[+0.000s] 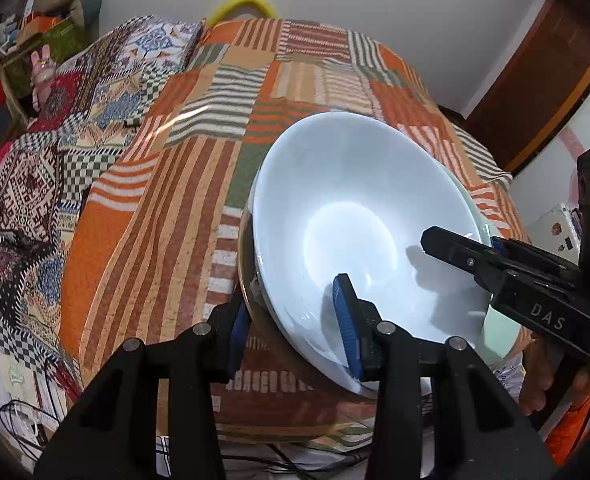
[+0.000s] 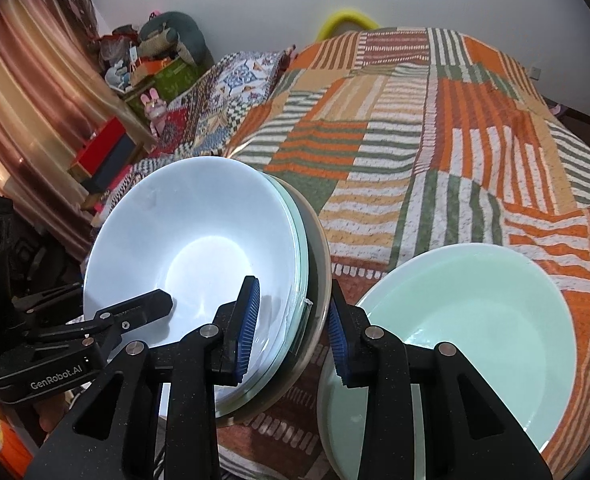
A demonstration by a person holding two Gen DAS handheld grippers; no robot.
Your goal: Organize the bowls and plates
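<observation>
Tilted stack of dishes, white bowl uppermost; pale-green plates beneath.

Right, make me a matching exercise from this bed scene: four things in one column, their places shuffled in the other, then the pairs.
Things:
1. white bowl
2. green dish
3. yellow ring
4. pink bunny toy

Places:
A. lying on the bedspread, free of any tongs
B. top of the stack clamped by the left tongs and the right tongs
C. at the bed's far end, by the wall
D. beside the bed, near the boxes

Pairs: 1-B, 2-A, 3-C, 4-D
</observation>
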